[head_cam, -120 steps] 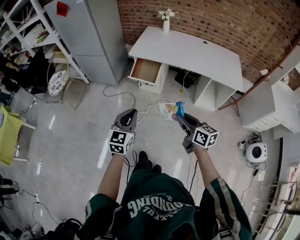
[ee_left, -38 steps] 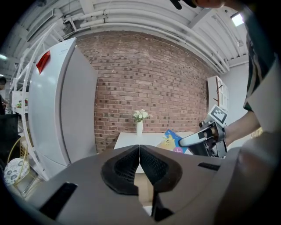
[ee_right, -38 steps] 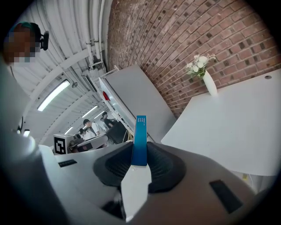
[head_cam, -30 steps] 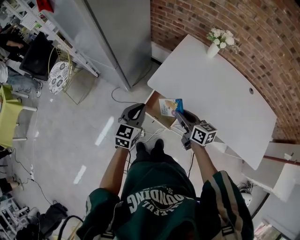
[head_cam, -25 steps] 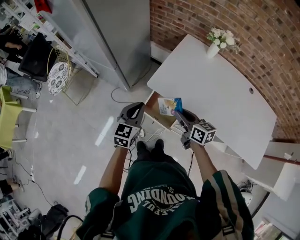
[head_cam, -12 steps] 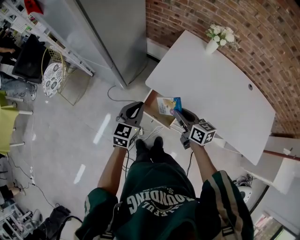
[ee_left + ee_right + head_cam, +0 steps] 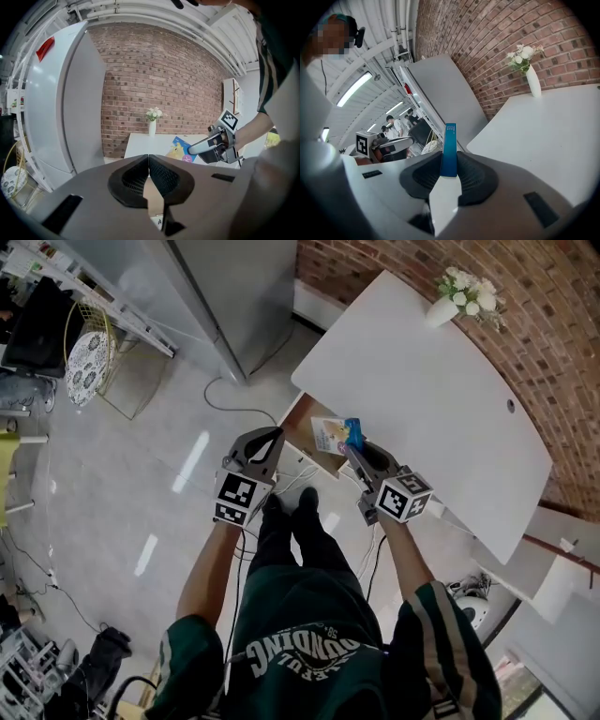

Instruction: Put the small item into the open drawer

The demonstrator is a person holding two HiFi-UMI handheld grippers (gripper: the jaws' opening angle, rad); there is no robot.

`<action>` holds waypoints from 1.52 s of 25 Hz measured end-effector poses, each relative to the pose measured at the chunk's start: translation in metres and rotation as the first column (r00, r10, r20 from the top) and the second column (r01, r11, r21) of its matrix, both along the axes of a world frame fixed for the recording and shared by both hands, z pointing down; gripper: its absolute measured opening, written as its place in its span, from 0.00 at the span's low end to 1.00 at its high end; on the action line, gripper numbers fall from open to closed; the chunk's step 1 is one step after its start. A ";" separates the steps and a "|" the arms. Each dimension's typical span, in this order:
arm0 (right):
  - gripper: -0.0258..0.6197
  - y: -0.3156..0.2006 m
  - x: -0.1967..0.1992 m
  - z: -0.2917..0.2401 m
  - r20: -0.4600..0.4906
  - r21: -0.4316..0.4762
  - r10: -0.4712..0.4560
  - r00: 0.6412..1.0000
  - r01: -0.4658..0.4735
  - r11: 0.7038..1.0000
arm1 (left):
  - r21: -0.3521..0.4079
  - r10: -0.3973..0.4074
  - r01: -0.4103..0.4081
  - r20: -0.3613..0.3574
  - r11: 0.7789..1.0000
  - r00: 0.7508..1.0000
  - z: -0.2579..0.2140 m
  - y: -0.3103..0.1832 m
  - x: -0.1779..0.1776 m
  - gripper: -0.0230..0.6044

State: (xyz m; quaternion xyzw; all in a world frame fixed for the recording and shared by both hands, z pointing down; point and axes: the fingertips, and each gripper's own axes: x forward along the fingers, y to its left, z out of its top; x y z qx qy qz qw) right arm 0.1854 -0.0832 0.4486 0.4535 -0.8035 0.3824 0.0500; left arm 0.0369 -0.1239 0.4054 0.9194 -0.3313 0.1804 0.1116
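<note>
Thin blue packet (image 7: 334, 434), seeming light and stiff, is sitting pinched by its near edge in the right gripper (image 7: 354, 451); left gripper (image 7: 265, 440) is hanging closed, empty.

vase of flowers (image 7: 442, 311): upright on white desk (image 7: 422, 395) | brick wall (image 7: 562, 334): behind | grey cabinet (image 7: 239, 287): left
</note>
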 end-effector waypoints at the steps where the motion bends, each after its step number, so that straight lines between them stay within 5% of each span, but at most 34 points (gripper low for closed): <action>1: 0.21 -0.001 -0.001 0.005 -0.012 -0.004 -0.006 1.000 0.006 1.000 | -0.007 0.000 0.000 0.000 1.000 1.000 0.005 0.000 -0.002 0.06; 8: 0.21 -0.005 -0.012 0.047 -0.079 -0.031 -0.047 0.996 0.044 0.999 | -0.050 -0.009 0.010 0.018 0.999 1.000 0.042 0.002 -0.019 0.06; 16: 0.21 -0.004 -0.020 0.112 -0.260 -0.026 -0.143 0.955 0.141 0.990 | -0.082 0.006 -0.005 0.010 0.997 1.000 0.093 0.002 -0.022 0.06; 38: 0.21 -0.017 -0.025 0.258 -0.412 -0.108 -0.225 0.883 0.198 0.974 | -0.176 0.033 -0.031 0.009 0.984 0.999 0.205 0.004 -0.021 0.06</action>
